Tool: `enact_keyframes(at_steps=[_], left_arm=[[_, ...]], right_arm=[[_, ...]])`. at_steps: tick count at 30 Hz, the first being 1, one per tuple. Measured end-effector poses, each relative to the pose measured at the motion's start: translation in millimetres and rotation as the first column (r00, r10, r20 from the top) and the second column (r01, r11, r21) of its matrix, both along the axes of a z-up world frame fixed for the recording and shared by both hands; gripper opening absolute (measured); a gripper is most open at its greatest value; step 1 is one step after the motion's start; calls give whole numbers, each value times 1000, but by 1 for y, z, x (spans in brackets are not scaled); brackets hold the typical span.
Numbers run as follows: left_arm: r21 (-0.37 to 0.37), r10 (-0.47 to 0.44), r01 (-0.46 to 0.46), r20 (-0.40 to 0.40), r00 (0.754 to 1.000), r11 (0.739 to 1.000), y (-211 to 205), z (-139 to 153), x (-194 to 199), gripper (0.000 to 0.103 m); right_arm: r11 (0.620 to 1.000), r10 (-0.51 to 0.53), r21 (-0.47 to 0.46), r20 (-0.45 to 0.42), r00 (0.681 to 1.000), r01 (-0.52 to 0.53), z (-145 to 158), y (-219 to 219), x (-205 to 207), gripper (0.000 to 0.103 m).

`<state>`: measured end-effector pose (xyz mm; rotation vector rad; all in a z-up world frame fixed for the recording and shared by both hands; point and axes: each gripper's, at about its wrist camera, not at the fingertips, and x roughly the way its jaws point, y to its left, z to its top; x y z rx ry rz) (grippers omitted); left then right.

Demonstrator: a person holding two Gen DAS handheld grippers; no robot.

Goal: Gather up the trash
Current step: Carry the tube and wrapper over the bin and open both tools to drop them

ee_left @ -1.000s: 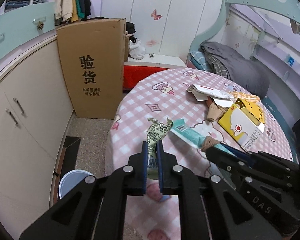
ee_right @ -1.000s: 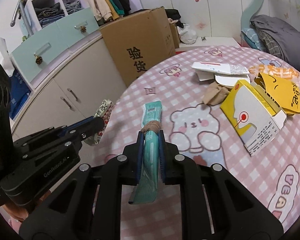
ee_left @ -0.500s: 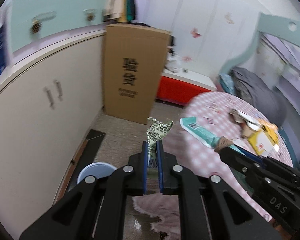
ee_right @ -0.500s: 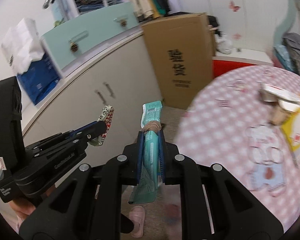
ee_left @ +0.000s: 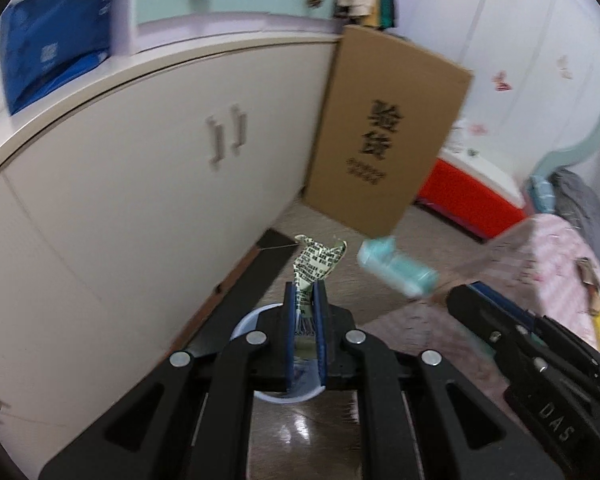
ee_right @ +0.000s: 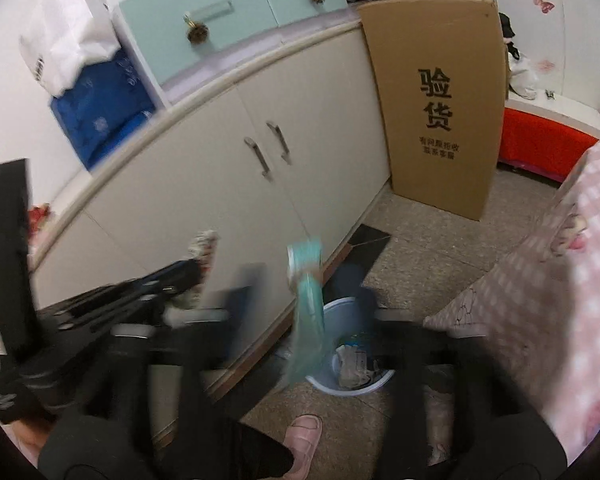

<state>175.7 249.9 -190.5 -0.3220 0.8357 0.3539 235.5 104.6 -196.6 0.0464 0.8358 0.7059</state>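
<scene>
My left gripper is shut on a crumpled printed wrapper, held above a pale blue trash bin on the floor. In the right wrist view my right gripper is blurred with its jaws spread wide apart. A teal wrapper hangs loose between them, right above the bin, which holds some trash. The teal wrapper and the right gripper also show at the right of the left wrist view. The left gripper shows at the left of the right wrist view.
White cabinets run along the left. A tall cardboard box leans by them. The pink checked table is at the right. A pink slipper is on the floor near the bin.
Both grippers swung left from the table to above the bin. The right gripper opened and the teal wrapper slipped loose. The left gripper still holds its wrapper.
</scene>
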Motion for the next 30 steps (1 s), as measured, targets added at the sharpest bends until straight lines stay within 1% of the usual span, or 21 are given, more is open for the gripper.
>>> enact_keyframes(at_steps=[1, 4, 9, 19, 30], left_arm=[[-6, 16, -16, -15, 1000, 1000, 7, -6, 1, 9], [-21, 37, -38, -43, 998, 999, 20, -19, 1, 9], [-40, 34, -37, -73, 997, 999, 24, -31, 5, 9], [-35, 10, -12, -75, 997, 999, 10, -30, 9, 9], [-27, -17, 15, -64, 998, 1000, -4, -23, 20, 9]], right_arm=[[1000, -7, -18, -5, 1000, 7, -7, 4, 2, 75], [1000, -10, -20, -51, 999, 9, -21, 6, 4, 75], [999, -15, -32, -71, 997, 12, -27, 5, 2, 75], [998, -56, -27, -46, 997, 54, -17, -14, -3, 75], [993, -114, 15, 3, 994, 113, -5, -35, -2, 75]])
